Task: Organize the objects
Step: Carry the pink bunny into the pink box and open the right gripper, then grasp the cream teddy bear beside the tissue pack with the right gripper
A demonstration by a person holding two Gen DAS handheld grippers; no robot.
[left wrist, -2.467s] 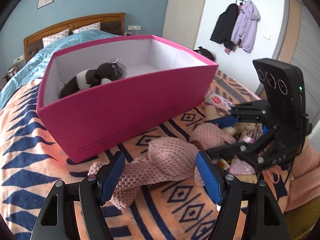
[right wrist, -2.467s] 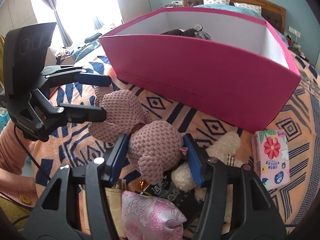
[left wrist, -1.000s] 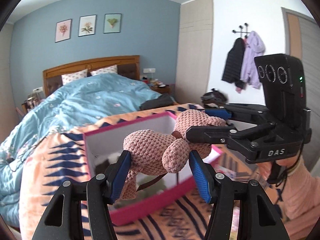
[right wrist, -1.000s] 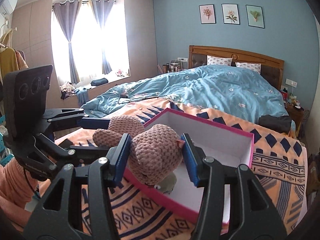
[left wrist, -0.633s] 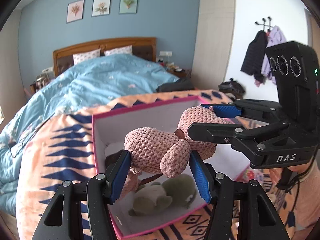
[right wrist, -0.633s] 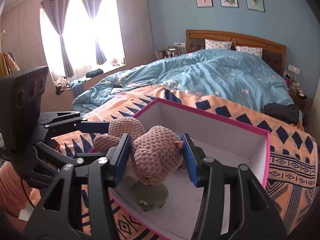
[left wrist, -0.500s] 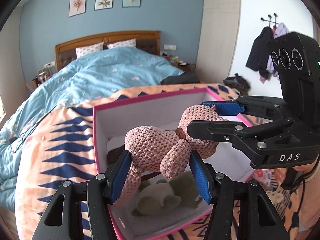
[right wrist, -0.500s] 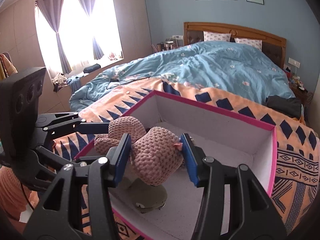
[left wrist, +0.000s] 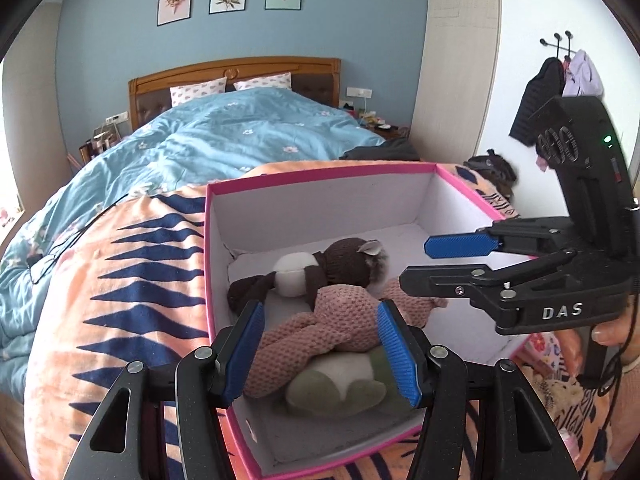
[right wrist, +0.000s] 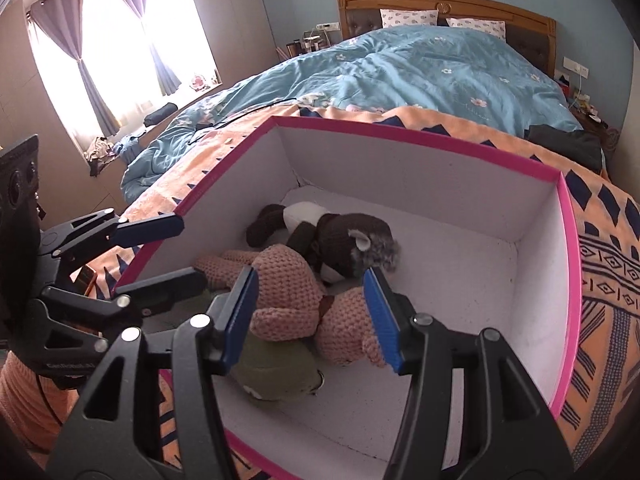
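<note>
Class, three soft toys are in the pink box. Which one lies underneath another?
The green toy: it sits on the box floor with the pink knitted toy lying across it. The brown toy lies beside them.

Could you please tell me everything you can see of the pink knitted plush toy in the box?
The pink knitted plush toy is a soft, chunky-knit animal with a rounded head, body and long limp limbs. It lies sprawled on its side inside the pink box, draped over a green plush toy and pressed against a dark brown plush toy. The left gripper and right gripper hover above it with jaws open, neither gripping it.
</note>
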